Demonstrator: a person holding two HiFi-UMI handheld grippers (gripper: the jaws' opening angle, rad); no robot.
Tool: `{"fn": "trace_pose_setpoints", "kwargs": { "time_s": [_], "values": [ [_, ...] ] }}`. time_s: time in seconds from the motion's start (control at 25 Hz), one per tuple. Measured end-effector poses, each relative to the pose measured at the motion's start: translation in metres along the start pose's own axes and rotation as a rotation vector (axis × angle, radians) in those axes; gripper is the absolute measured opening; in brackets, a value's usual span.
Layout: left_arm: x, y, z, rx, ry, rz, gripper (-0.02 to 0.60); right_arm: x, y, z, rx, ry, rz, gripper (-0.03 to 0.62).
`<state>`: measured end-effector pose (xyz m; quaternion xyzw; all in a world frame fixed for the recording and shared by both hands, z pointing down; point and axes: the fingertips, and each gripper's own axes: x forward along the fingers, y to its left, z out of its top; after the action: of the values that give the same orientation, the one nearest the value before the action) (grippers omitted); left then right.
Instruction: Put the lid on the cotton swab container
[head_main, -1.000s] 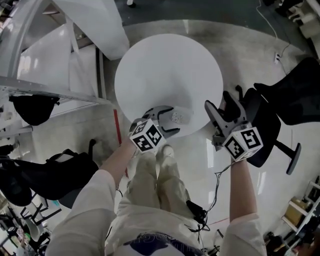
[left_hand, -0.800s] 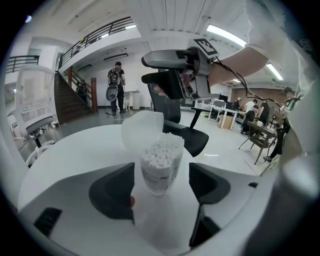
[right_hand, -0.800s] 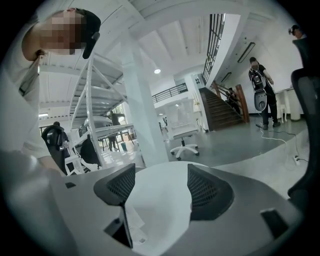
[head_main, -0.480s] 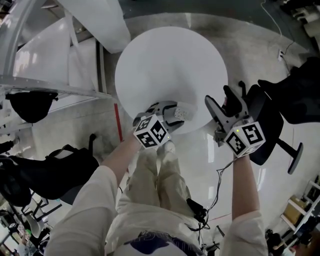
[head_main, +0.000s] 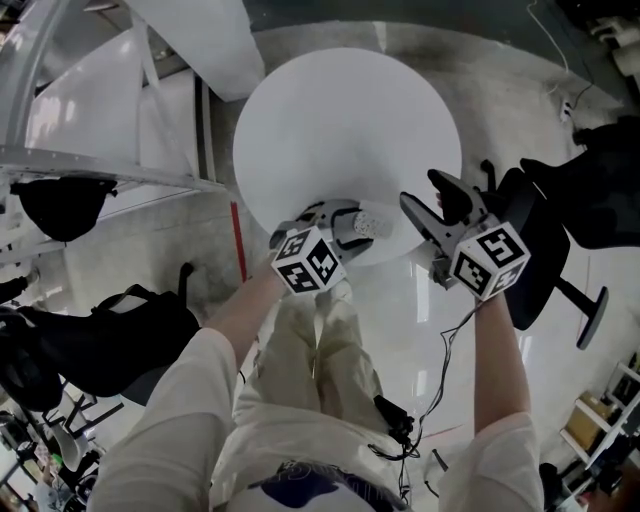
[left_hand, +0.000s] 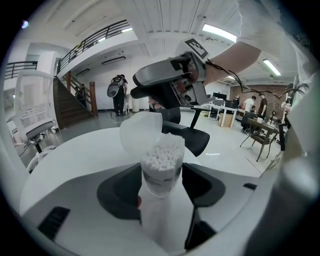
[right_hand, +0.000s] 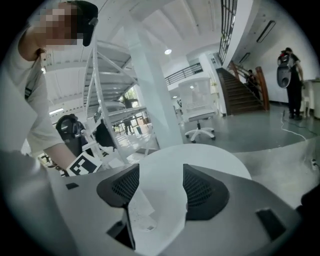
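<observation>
The cotton swab container (head_main: 366, 222) stands near the front edge of the round white table (head_main: 345, 120). In the left gripper view the container (left_hand: 161, 167) is a clear tube packed with white swab tips. Its translucent lid (left_hand: 141, 133) is tipped back open behind the rim. My left gripper (head_main: 345, 225) has just been closing, and its pads now sit against both sides of the tube. My right gripper (head_main: 420, 190) hovers at the table's right edge, beside the container. Its jaws have been closing too, but they stand apart with nothing between them (right_hand: 160, 187). From the left gripper view, the right gripper (left_hand: 167, 82) hangs just above and behind the lid.
A black office chair (head_main: 575, 200) stands right of the table, and another (head_main: 100, 345) is at the lower left. A white metal frame (head_main: 100, 110) runs along the left. Cables trail on the glossy floor (head_main: 420, 420). People (left_hand: 119, 92) stand far off by the stairs.
The left jaws have narrowed onto the container. My right gripper has come down and leftward toward the table edge, nearer the container, with its jaws a little narrower.
</observation>
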<state>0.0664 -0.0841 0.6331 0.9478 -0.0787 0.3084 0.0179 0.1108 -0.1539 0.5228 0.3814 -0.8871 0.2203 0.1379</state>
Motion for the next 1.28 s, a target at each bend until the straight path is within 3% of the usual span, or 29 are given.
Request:
{"fn": "trace_pose_setpoints", "kwargs": {
  "time_s": [0.16, 0.32, 0.64, 1.28],
  "values": [
    [0.000, 0.000, -0.001, 0.007, 0.001, -0.003, 0.249, 0.016, 0.025, -0.024, -0.090, 0.175, 0.151, 0.264],
    [0.000, 0.000, 0.000, 0.007, 0.001, -0.001, 0.249, 0.022, 0.034, -0.039, -0.121, 0.272, 0.204, 0.206],
    [0.002, 0.002, -0.001, 0.007, 0.006, 0.002, 0.247, 0.022, 0.039, -0.044, -0.082, 0.316, 0.254, 0.175],
    [0.003, 0.004, -0.004, 0.006, 0.016, 0.001, 0.245, 0.020, 0.059, -0.059, -0.116, 0.394, 0.333, 0.129]
  ]
}}
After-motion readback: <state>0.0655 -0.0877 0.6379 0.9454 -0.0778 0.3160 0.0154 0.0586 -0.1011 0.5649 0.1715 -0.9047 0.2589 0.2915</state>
